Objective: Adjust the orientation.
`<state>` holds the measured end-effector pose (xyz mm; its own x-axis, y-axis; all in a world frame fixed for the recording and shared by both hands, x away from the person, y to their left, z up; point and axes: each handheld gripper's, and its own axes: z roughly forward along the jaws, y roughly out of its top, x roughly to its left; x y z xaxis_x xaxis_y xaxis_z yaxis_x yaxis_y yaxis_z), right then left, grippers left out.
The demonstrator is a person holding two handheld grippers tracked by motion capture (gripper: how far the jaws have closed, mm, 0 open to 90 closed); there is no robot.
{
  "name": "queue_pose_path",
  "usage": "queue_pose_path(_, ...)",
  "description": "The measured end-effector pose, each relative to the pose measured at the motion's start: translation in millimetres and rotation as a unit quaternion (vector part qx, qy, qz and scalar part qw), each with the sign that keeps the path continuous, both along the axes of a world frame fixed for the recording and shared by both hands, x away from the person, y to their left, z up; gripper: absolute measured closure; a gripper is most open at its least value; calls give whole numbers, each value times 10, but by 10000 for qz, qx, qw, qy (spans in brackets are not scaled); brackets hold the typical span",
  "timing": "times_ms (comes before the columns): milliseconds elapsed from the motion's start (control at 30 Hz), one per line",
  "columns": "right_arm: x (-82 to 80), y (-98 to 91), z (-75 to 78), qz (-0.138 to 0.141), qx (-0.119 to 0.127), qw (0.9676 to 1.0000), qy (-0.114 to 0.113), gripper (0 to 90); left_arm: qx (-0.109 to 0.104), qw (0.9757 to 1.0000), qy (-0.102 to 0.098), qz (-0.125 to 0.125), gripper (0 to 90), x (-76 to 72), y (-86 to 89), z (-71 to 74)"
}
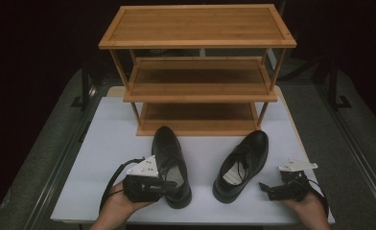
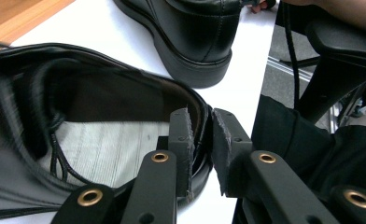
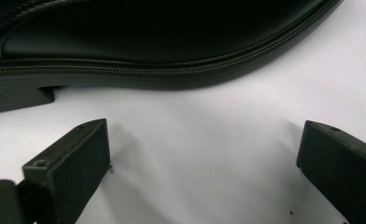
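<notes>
Left shoe [image 1: 169, 163] lies on the desk [image 1: 104, 143], toe toward the rack [image 1: 198, 72]; my left tongs [image 2: 202, 140] pinch its heel collar. Right shoe [image 1: 241, 165] lies just left of my right tongs [image 1: 272, 189], spread and empty, its sole side facing them.

no readable text anywhere: the white insole label inside the right-hand shoe [image 1: 241, 165] carries dark marks too small to make out, and the embossed marks on that shoe's heel block in the right gripper view are too dark to read.
</notes>
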<state>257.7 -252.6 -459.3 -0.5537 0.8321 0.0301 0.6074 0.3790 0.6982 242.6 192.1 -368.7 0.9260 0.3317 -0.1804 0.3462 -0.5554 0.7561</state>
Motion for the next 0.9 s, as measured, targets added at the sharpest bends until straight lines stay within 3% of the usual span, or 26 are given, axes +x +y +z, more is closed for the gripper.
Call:
queue_pose_path(167,0,0,0,0,-3,10000,0,23,-34,10000,-23,-30,740,10,-3,-1)
queue_pose_path(233,0,0,0,0,-1,10000,0,23,-103,9999,-21,44,664,14,22,7)
queue_pose_path(333,-1,0,0,-1,1,10000,0,23,-195,9997,-14,125,637,38,105,43)
queue_pose_path(533,-1,0,0,-1,2,10000,3,23,-346,9986,-29,408,687,143,370,82)
queue_pose_path(567,0,0,0,-1,-1,10000,0,23,-279,9981,-75,541,764,192,463,63)
queue_pose_path(700,0,0,0,0,-1,10000,-1,23,-147,9965,-81,821,897,289,636,-19)
queue_pose_path(800,1,-1,-1,3,2,10000,-1,24,40,9940,-79,1094,899,386,747,-133)
queue_pose_path(833,1,-1,-1,2,3,10000,0,23,168,9917,-28,1273,899,451,793,-232)
queue_pose_path(900,1,-1,-1,3,3,10000,1,23,238,9905,-10,1355,899,495,812,-293)
